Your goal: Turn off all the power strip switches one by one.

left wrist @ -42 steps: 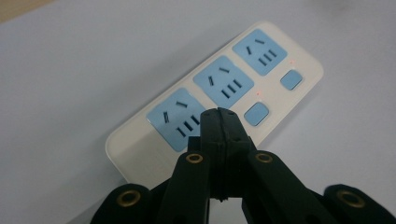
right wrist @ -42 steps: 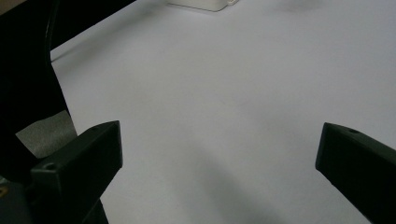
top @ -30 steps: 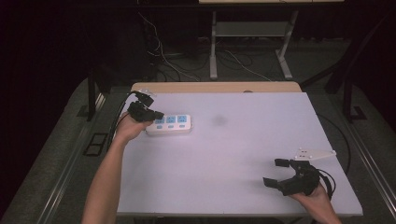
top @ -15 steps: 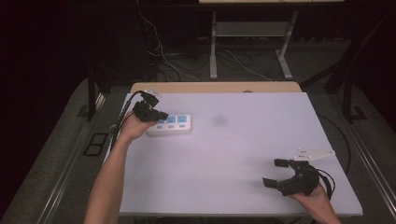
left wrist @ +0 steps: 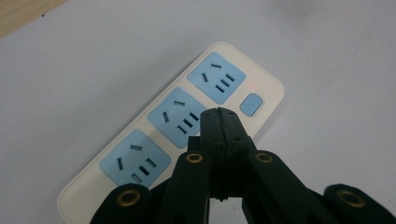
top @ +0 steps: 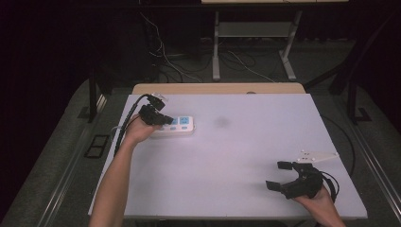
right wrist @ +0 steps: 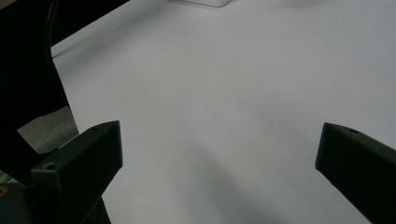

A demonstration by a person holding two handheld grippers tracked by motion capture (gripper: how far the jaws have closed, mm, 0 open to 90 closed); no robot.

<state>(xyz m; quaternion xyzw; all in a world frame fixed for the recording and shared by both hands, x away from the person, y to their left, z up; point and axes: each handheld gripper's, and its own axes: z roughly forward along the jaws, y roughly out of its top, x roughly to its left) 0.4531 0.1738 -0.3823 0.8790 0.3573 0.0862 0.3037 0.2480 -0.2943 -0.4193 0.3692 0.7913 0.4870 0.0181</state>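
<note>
I held my left gripper (left wrist: pixel 219 116) above the power strip (left wrist: pixel 187 126), its jaws pressed together with nothing between them, the tips hovering over the strip near the middle blue socket (left wrist: pixel 180 116) and the small blue switch (left wrist: pixel 251 103). The cream strip lay flat on the white tabletop (top: pixel 227 161) near the far left corner. My right gripper (top: pixel 281 176) rested near the tabletop's near right corner, well apart from the strip, jaws spread wide over bare surface.
</note>
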